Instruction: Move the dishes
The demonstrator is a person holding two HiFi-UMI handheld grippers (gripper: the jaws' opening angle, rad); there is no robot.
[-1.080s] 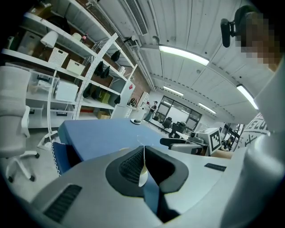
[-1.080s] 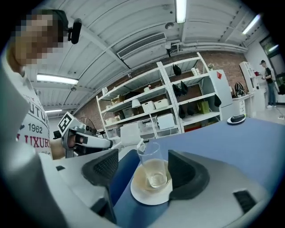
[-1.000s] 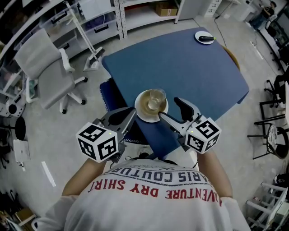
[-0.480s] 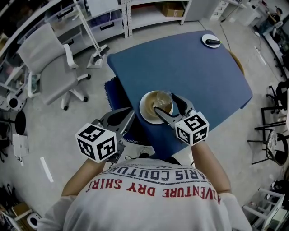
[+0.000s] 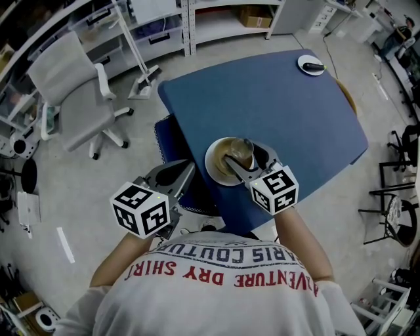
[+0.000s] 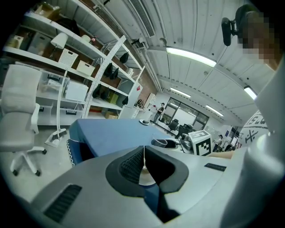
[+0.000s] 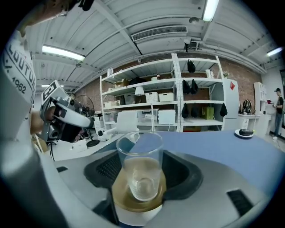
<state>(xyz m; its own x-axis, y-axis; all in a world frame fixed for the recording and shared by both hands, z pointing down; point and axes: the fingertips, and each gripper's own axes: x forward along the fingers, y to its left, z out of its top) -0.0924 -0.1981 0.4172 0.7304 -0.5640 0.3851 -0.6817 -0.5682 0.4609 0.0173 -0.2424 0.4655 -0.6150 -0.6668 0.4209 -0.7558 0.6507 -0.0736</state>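
A clear glass stands upright on a white plate with a brownish centre, near the front edge of the blue table. My right gripper is open, one jaw on each side of the glass and low over the plate. In the right gripper view the glass fills the gap between the pads, with the plate under it. My left gripper hangs shut and empty off the table's left edge. Its pads meet in the left gripper view.
A small white dish holding a dark object sits at the table's far right corner. A white office chair and a white stand's base are on the floor to the left. Shelving lines the back.
My right gripper has moved forward and left from the table's front edge, so its open jaws now flank the glass. The left gripper has stayed put.
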